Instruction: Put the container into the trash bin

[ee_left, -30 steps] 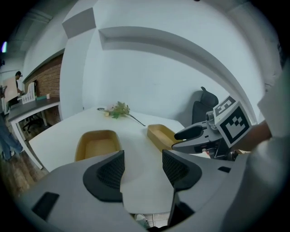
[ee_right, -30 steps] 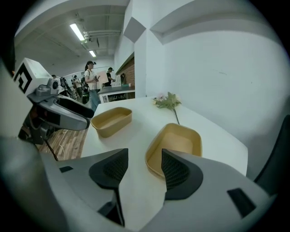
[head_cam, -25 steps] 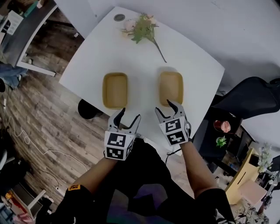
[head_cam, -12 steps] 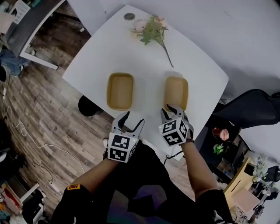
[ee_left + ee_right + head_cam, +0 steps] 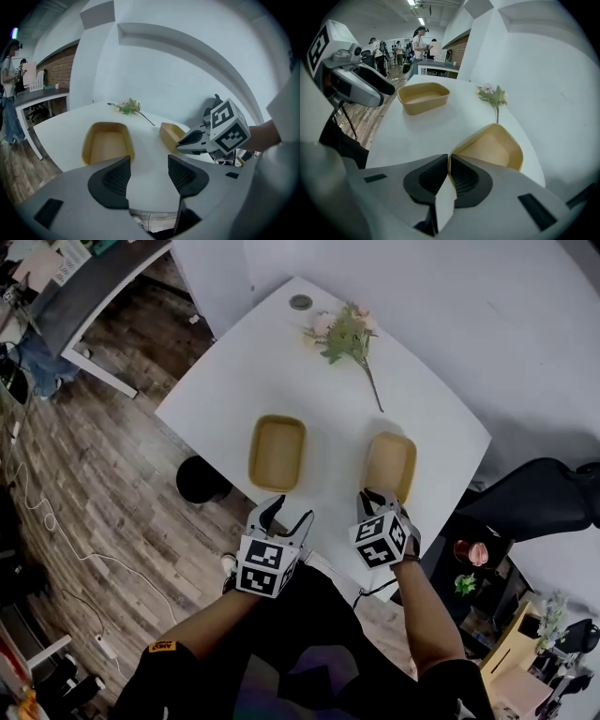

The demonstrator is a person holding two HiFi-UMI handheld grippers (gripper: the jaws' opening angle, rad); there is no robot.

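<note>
Change: the right gripper (image 5: 449,161), jaws wide a second ago, is closing on the near rim of the right-hand tan shallow fibre container (image 5: 492,150); the rim is pinched between the pads. The container sits near the right edge of the white tabletop (image 5: 281,362), not yet lifted. The left gripper (image 5: 147,176) has its jaws apart and empty, just short of a matching tan container (image 5: 108,145). Grasp looks made; lift and carry to the bin remain.
</note>
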